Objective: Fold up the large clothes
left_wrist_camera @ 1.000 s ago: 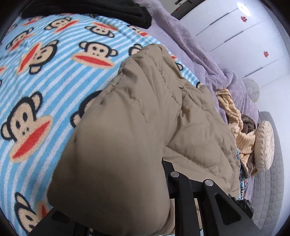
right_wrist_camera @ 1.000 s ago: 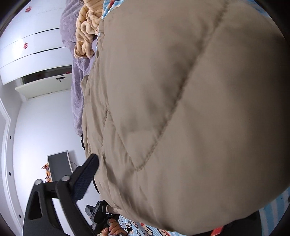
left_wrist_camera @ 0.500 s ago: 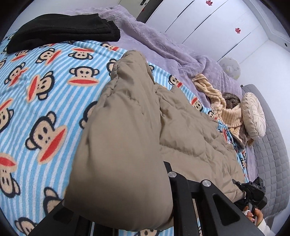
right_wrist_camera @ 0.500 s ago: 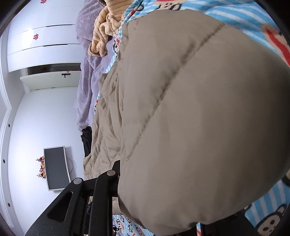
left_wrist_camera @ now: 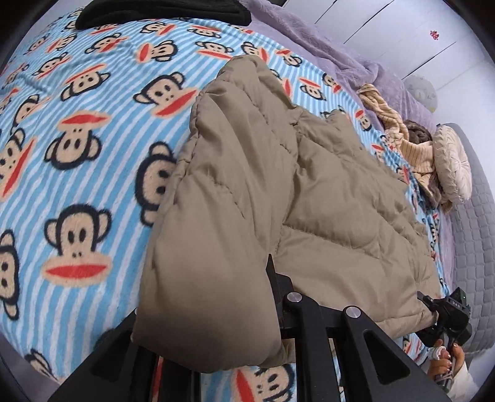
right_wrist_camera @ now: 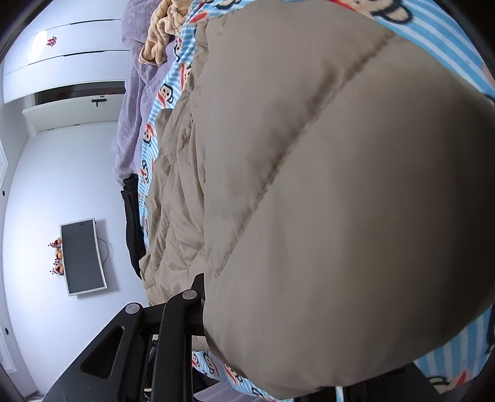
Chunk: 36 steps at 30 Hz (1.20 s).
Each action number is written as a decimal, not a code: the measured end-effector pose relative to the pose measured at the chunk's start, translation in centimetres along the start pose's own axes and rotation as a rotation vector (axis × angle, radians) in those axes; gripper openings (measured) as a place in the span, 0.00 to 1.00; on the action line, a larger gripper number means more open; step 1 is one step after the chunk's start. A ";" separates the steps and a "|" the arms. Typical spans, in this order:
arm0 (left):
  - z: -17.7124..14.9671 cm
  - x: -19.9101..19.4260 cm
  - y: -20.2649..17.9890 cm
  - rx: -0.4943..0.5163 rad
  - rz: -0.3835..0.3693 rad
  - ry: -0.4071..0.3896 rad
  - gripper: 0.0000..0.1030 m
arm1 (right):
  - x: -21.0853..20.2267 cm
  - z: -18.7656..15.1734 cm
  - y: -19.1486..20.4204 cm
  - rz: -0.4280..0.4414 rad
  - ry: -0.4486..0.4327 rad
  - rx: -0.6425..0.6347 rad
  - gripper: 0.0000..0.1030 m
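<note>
A large tan quilted puffer jacket (left_wrist_camera: pixel 309 191) lies spread on a bed covered by a blue striped monkey-print blanket (left_wrist_camera: pixel 77 148). My left gripper (left_wrist_camera: pixel 213 334) is shut on the jacket's near corner, and the fabric bulges over the fingers and hides their tips. My right gripper (right_wrist_camera: pixel 278 340) is shut on another corner of the jacket (right_wrist_camera: pixel 324 201), which fills most of that view and hides the fingertips. The right gripper and the hand holding it also show in the left wrist view (left_wrist_camera: pixel 445 315) at the jacket's far edge.
A folded black garment (left_wrist_camera: pixel 161 12) lies at the blanket's far edge. A lilac blanket (left_wrist_camera: pixel 355 68), a tan knitted garment (left_wrist_camera: pixel 399 136) and a round cushion (left_wrist_camera: pixel 451 167) sit at the back right. A wall monitor (right_wrist_camera: pixel 82 256) and white wardrobes (right_wrist_camera: pixel 68 74) stand beyond the bed.
Both grippers have drawn back and lowered with the jacket's corners held. More blanket shows in the left wrist view, and the jacket lies flatter on the bed.
</note>
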State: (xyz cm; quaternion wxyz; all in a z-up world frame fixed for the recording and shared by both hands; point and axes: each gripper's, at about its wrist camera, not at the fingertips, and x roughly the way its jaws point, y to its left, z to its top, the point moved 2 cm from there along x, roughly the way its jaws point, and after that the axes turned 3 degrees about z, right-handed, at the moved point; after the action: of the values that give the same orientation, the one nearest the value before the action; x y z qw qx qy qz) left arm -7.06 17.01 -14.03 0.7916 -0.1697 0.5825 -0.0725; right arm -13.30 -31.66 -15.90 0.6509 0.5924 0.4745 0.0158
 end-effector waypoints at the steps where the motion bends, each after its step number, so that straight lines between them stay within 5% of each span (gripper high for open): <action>1: -0.4 0.2 0.3 -0.010 0.022 0.007 0.22 | -0.3 -0.8 -1.0 -0.003 0.012 0.007 0.26; 3: -0.7 0.1 1.1 -0.040 0.058 0.010 0.32 | -0.5 -1.4 -2.0 -0.015 0.021 0.022 0.26; 7: -1.3 -1.4 2.7 -0.091 0.092 -0.008 0.33 | 0.1 -1.1 -2.8 -0.051 0.023 0.047 0.35; 10: -1.5 -2.5 4.1 -0.121 0.215 -0.051 0.64 | -0.2 -0.9 -2.5 -0.100 0.026 0.025 0.43; 12: -1.6 -3.1 5.6 -0.149 0.287 -0.087 0.65 | -0.8 -1.0 -2.1 -0.146 0.021 -0.003 0.47; 16: -2.2 -1.4 8.5 -0.223 0.321 0.025 0.65 | -1.9 -1.0 -2.2 -0.241 -0.011 -0.010 0.55; 22: -2.4 -1.9 6.6 -0.139 0.400 0.057 0.65 | -3.5 -1.4 -2.6 -0.377 -0.052 0.030 0.68; 36: -3.4 -6.2 -5.3 0.100 0.301 0.041 0.65 | -5.0 -5.2 2.4 -0.368 0.008 -0.177 0.71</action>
State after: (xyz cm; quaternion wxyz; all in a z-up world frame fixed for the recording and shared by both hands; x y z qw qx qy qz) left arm -11.80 13.43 -7.48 0.7889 -0.0396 0.6130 0.0146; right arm -18.03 -29.95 -10.19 0.6904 0.4361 0.5741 -0.0594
